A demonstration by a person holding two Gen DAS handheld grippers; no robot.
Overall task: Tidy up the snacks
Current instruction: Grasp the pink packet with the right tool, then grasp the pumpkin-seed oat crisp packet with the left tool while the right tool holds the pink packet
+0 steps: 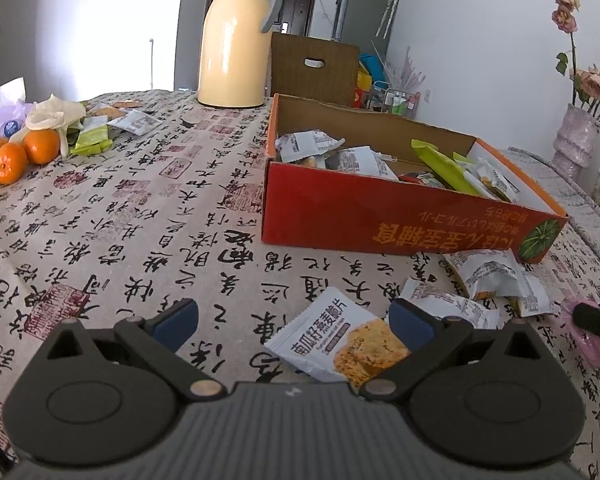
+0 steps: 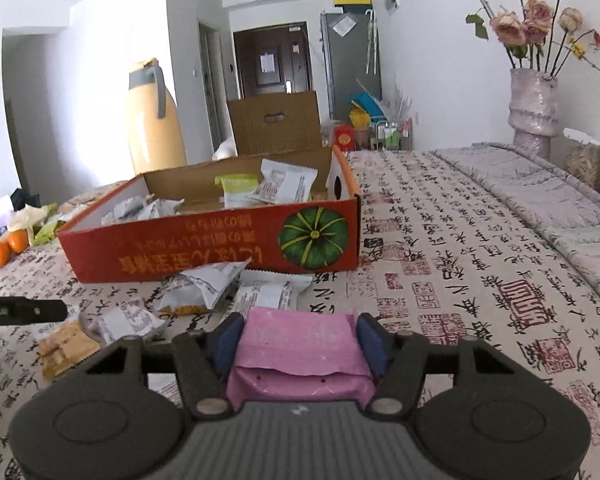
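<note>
My right gripper [image 2: 300, 326] is shut on a pink snack packet [image 2: 296, 340], its blue pads pressed on both sides. This packet hangs low over the table, in front of the open red cardboard box [image 2: 180, 256] that holds several snack packets. In the left wrist view the same box [image 1: 380, 216] stands to the right of centre. My left gripper [image 1: 292, 312] stands open over the tablecloth. A white oat-crisp packet [image 1: 340, 344] lies flat between its fingers, close to the right finger [image 1: 410, 320]. Several loose white packets [image 1: 488, 276] lie in front of the box.
A yellow thermos jug [image 1: 236, 40] stands behind the box's left end. Oranges [image 1: 24, 156] and green and white snack packets [image 1: 92, 136] lie at the far left. A vase of dried roses [image 2: 534, 104] stands at the back right. A brown carton [image 2: 276, 124] stands behind the table.
</note>
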